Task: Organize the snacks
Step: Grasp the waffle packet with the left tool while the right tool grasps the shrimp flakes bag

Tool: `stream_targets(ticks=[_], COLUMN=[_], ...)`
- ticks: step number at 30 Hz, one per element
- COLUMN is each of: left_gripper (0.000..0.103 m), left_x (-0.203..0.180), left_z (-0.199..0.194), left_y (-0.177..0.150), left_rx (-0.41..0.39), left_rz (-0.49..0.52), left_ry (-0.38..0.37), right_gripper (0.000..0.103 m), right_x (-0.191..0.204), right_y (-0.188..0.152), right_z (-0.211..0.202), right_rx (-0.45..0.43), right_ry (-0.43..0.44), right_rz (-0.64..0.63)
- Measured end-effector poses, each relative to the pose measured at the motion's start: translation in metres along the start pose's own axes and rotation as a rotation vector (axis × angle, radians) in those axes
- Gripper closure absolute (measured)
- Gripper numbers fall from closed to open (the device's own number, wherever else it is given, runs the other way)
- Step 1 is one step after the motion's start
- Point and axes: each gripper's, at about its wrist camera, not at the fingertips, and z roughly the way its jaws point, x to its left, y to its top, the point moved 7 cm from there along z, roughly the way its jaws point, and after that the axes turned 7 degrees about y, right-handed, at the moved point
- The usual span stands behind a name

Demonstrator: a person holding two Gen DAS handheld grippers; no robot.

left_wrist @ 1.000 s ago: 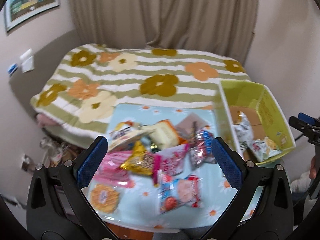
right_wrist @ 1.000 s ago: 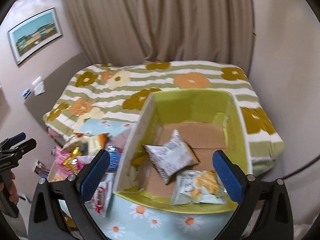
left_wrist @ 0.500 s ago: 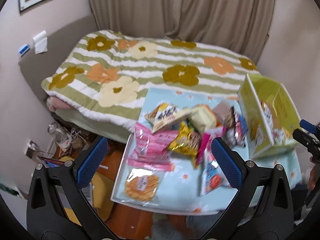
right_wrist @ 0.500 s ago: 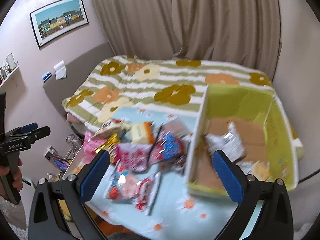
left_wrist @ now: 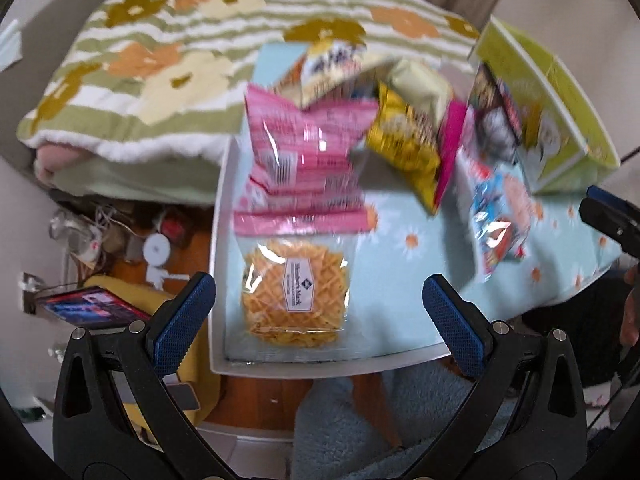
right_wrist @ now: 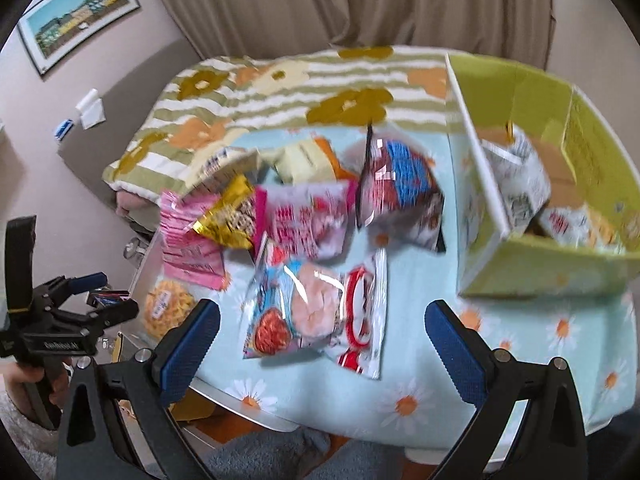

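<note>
Several snack packets lie heaped on a small table with a pale blue daisy cloth (left_wrist: 396, 292) (right_wrist: 420, 364). Nearest my left gripper (left_wrist: 318, 312) lies a clear bag of round yellow waffle crackers (left_wrist: 296, 298) (right_wrist: 166, 312), with pink packets (left_wrist: 304, 152) (right_wrist: 188, 236) and a gold packet (left_wrist: 404, 144) (right_wrist: 230, 216) behind it. My left gripper hangs open just above the waffle bag, holding nothing. My right gripper (right_wrist: 322, 338) is open over a blue, pink and red packet (right_wrist: 304, 312) (left_wrist: 500, 216). A lime-green cardboard box (right_wrist: 560, 216) (left_wrist: 556, 104) at the right holds a few packets.
A bed with a green-striped floral blanket (left_wrist: 168, 64) (right_wrist: 280, 92) lies behind the table. Cables, a yellow object and a red-and-blue booklet (left_wrist: 92, 306) clutter the floor at the left. A grey fleecy surface (left_wrist: 400, 424) lies below the table's near edge. Curtains (right_wrist: 360, 4) hang at the back.
Both grippers have dropped closer to the table. The left one swung left and down over the waffle bag; the right one moved from the green box to the packets in the middle.
</note>
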Motion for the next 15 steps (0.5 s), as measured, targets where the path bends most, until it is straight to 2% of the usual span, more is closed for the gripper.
stream_targets(ticks=[6, 11, 15], left_gripper=[0.0, 0.0, 0.0], left_x=[-0.001, -0.007, -0.009], left_z=[0.041, 0.063, 0.074], left_y=[-0.011, -0.014, -0.012], left_rx=[0.071, 0.097, 0.098], left_rz=[0.049, 0.071, 0.075], left_ry=[0.001, 0.031, 0.071], right_gripper=[0.001, 0.001, 0.001], right_x=[-0.001, -0.011, -0.023], right_y=[-0.014, -0.02, -0.018], right_z=[0.022, 0.042, 0.059], right_rx=[0.065, 0.116, 0.139], right_ry=[-0.035, 0.005, 0.076], right_rz=[-0.046, -0.001, 0.074])
